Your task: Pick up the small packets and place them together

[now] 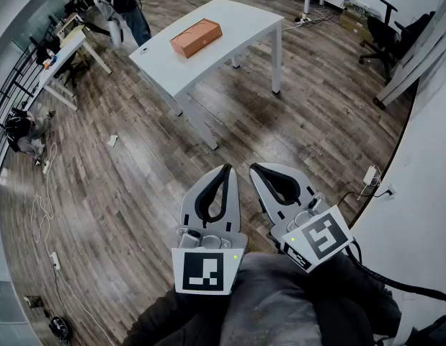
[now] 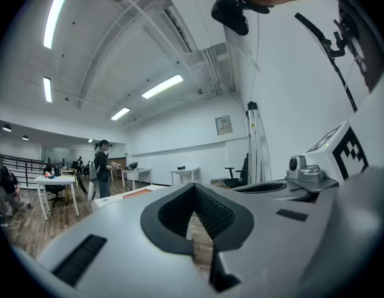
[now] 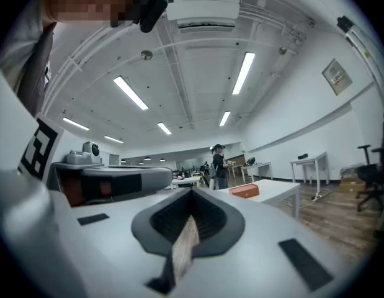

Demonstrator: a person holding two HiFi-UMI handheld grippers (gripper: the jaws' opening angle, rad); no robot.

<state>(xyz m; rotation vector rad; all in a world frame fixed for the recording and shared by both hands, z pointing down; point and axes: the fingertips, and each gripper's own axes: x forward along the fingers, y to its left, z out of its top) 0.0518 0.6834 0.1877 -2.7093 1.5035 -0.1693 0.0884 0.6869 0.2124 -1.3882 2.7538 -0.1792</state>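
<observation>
The left gripper's fingers meet at their tips with nothing between them. The right gripper's fingers are closed and empty too, the pair side by side at lower centre of the head view, above wood floor. Well apart, at upper centre, a white bench carries an orange box; the small packets are too far to make out, and a person stands beyond it, upper left.

An orange box lies on a white table, wood floor beneath

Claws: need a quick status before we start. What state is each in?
Left claw: closed, holding nothing.
Right claw: closed, holding nothing.
</observation>
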